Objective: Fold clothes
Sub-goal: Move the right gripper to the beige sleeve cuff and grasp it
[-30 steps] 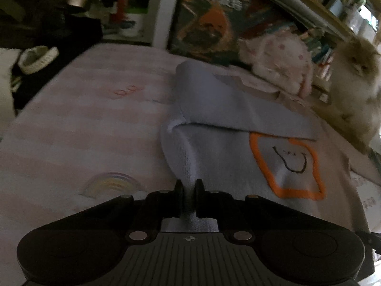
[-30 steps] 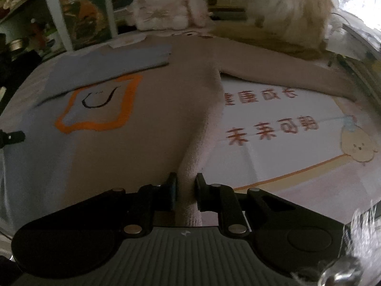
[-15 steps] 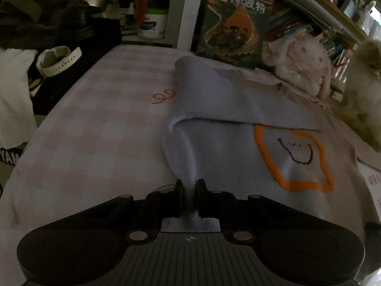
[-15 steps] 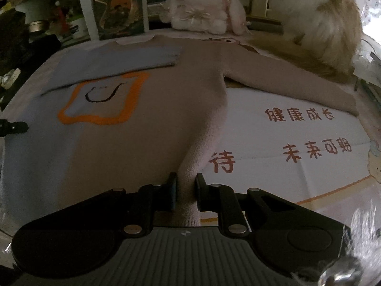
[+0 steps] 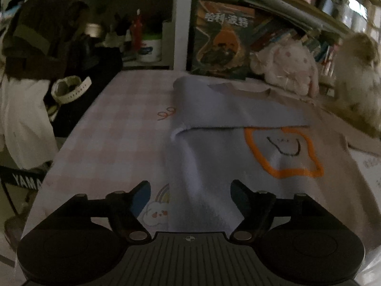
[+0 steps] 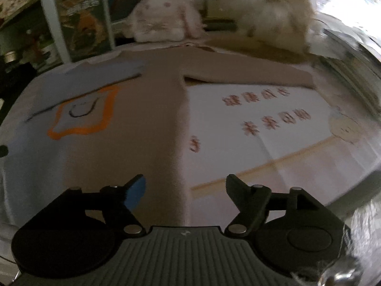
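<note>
Beige-blue sweater (image 5: pixel 214 166) flat on bench (image 5: pixel 123 128); your left tool (image 5: pixel 190 188) and right tool (image 6: pixel 184 181) opening, nothing pinched; regrip right sleeve (image 6: pixel 250 74).

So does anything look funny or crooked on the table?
Yes. A fluffy cat sits at the table's far edge, right by the sweater. Only one sleeve is folded in; the other sleeve sticks straight out across the mat.
</note>
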Motion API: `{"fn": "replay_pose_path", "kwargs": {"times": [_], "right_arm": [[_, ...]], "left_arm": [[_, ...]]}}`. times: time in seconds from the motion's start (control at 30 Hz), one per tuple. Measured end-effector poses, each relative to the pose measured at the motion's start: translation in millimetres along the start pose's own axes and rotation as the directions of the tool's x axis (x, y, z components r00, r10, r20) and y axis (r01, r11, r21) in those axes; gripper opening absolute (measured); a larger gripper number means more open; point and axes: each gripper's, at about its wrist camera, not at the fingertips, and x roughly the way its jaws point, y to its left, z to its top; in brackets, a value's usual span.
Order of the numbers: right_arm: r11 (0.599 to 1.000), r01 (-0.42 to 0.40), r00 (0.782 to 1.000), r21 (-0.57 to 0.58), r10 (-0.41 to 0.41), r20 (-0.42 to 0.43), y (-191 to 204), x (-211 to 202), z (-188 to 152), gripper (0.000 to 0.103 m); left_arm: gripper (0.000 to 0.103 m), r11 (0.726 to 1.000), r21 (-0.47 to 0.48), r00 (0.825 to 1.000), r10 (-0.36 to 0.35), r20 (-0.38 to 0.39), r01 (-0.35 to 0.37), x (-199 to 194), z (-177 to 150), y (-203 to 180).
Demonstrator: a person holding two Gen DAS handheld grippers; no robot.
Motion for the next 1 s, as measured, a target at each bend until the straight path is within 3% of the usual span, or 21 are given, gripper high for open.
{"fn": "replay_pose_path", "kwargs": {"times": [0.23, 0.43, 0.57, 0.87, 1.0], "right_arm": [[0.995, 0.085, 0.996, 0.044, -0.086, 0.004, -36, 0, 12, 0.085], [0.993, 0.087, 0.995, 0.077, -0.090, 0.031, -83, 19, 45, 0.085], [0.997, 0.060, 0.997, 0.058, -0.063, 0.051, -123, 41, 81, 0.085], [0.999, -0.018, 0.999, 0.039, 0.016, 0.034, -214, 96, 140, 0.085], [0.996, -0.059, 0.998, 0.061, 0.058, 0.011, -242, 116, 154, 0.085]], "left_arm": [[0.080, 0.998, 0.019, 0.998, 0.061, -0.004, -0.061, 0, -9, -6], [0.080, 0.985, -0.021, 0.985, 0.171, 0.007, -0.171, -3, -9, -18], [0.080, 0.958, -0.081, 0.961, 0.275, 0.005, -0.274, -8, -12, -37], [0.087, 0.867, -0.162, 0.881, 0.472, -0.038, -0.472, -35, -32, -106], [0.093, 0.856, -0.189, 0.874, 0.485, -0.028, -0.481, -48, -40, -137]]}}
